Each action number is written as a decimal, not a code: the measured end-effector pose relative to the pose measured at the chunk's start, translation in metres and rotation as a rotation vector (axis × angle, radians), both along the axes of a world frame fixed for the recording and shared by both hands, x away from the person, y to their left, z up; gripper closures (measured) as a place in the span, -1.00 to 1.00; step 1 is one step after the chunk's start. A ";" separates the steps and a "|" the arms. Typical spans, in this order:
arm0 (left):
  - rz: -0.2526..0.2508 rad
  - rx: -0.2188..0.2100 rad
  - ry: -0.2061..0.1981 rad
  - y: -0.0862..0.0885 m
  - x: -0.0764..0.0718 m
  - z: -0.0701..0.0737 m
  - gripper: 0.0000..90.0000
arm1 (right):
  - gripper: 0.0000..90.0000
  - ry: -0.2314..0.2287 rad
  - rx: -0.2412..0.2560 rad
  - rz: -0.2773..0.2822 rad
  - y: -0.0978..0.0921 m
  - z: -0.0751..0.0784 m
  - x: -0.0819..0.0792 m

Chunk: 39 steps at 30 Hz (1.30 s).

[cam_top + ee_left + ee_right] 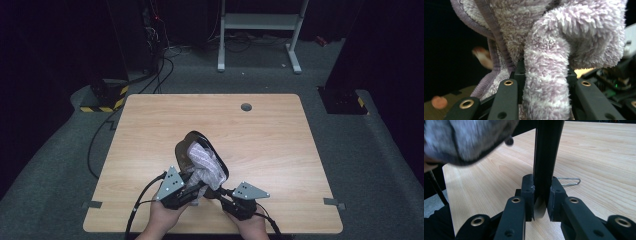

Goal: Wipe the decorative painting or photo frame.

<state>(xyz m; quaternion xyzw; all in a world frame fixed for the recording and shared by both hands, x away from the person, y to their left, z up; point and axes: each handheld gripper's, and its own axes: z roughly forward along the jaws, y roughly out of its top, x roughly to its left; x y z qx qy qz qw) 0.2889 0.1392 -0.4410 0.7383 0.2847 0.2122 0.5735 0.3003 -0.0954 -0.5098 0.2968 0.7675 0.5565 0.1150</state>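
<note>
Two grippers work close together near the front edge of the wooden table [150, 125]. At the left, the left gripper [196, 192] has its jaws clamped on a fold of a fluffy lilac towel [546, 75], whose pile is mottled pale purple and white and whose edge carries a darker purple hem. In the high view the towel [205, 165] lies bunched against the inside of a black pan [192, 137], which is tipped up on edge above the table. At the right, the right gripper [540, 202] has its jaws closed on the pan's flat black handle [546, 152], which stands upright between them.
</note>
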 end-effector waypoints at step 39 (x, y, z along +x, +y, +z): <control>0.246 -0.005 0.105 0.062 0.041 -0.023 0.50 | 0.74 0.000 0.006 0.000 0.001 0.000 0.000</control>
